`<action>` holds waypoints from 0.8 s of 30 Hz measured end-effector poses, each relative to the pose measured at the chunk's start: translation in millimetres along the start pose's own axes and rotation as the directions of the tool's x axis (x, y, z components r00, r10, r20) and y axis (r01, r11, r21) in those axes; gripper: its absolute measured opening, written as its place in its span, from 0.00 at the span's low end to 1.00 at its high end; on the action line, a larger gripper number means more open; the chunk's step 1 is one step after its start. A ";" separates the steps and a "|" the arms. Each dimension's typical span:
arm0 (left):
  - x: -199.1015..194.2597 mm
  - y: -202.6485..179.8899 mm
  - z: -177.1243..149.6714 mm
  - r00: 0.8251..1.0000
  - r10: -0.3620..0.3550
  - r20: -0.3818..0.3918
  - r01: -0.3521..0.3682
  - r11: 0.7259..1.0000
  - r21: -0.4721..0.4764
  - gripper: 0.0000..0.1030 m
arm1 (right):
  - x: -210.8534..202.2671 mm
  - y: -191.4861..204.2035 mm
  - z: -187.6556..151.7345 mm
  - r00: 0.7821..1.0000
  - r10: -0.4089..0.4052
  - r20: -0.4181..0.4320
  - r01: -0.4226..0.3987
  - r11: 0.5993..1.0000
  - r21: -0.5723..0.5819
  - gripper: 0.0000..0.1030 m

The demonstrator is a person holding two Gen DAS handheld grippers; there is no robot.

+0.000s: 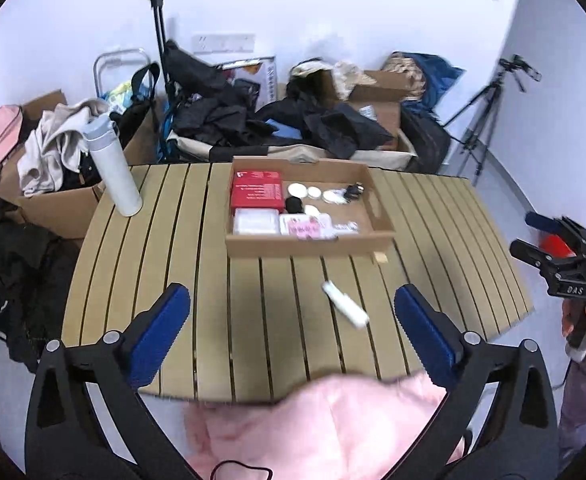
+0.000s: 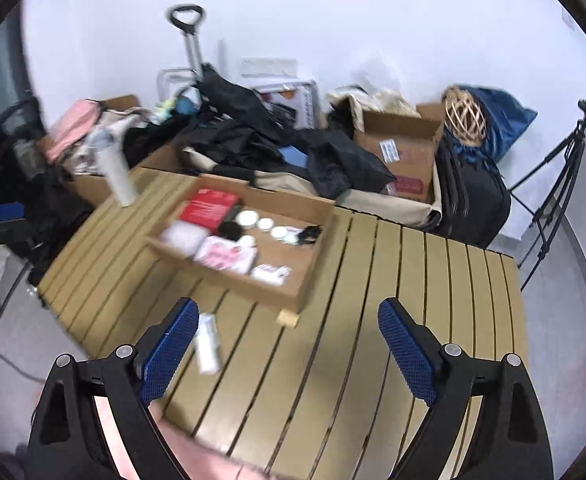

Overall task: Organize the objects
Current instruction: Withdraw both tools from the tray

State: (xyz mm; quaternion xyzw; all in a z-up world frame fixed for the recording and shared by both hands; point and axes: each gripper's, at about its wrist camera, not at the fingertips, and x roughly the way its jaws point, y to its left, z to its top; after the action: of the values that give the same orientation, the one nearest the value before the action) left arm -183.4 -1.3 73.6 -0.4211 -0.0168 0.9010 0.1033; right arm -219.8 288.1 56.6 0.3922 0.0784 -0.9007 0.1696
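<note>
A tan slatted wooden table [image 1: 197,280] bears a shallow brown cardboard tray [image 1: 381,216] and a tall white bottle [image 1: 113,168]. Boxes and dark clothes crowd the white wall behind. The left gripper [image 1: 293,332] and right gripper [image 2: 289,348] both gape, holding nothing.

"DAS" on the right hand-held gripper [image 1: 533,236]; print on red box [image 1: 257,190] illegible.

Cardboard tray [image 1: 381,216] sits mid-worktop [image 1: 173,280] holding a box [image 1: 257,190], jars and packets, bottle [image 1: 113,168] at far left corner, tube [image 1: 345,309] lying before tray, clutter behind.
</note>
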 end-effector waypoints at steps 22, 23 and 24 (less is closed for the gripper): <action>-30.2 -47.7 -123.2 0.971 -0.235 0.045 0.238 0.967 -0.091 1.00 | -87.9 72.9 -144.6 0.996 -0.014 0.083 0.011 0.999 0.041 0.91; -9.0 -47.8 -121.0 0.971 -0.235 0.033 0.238 0.963 -0.128 1.00 | -81.9 66.9 -146.1 0.996 -0.026 0.081 0.020 0.998 0.066 0.91; 14.8 -48.0 -117.8 0.976 -0.219 0.011 0.217 0.961 -0.172 0.99 | -73.4 59.7 -146.5 0.996 -0.034 0.079 0.026 0.995 0.094 0.91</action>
State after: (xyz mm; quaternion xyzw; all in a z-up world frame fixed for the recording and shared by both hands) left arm -94.6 41.9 -8.0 -0.4275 -0.1403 0.8777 0.1652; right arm -51.7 290.7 10.3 0.3618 0.0355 -0.9209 0.1407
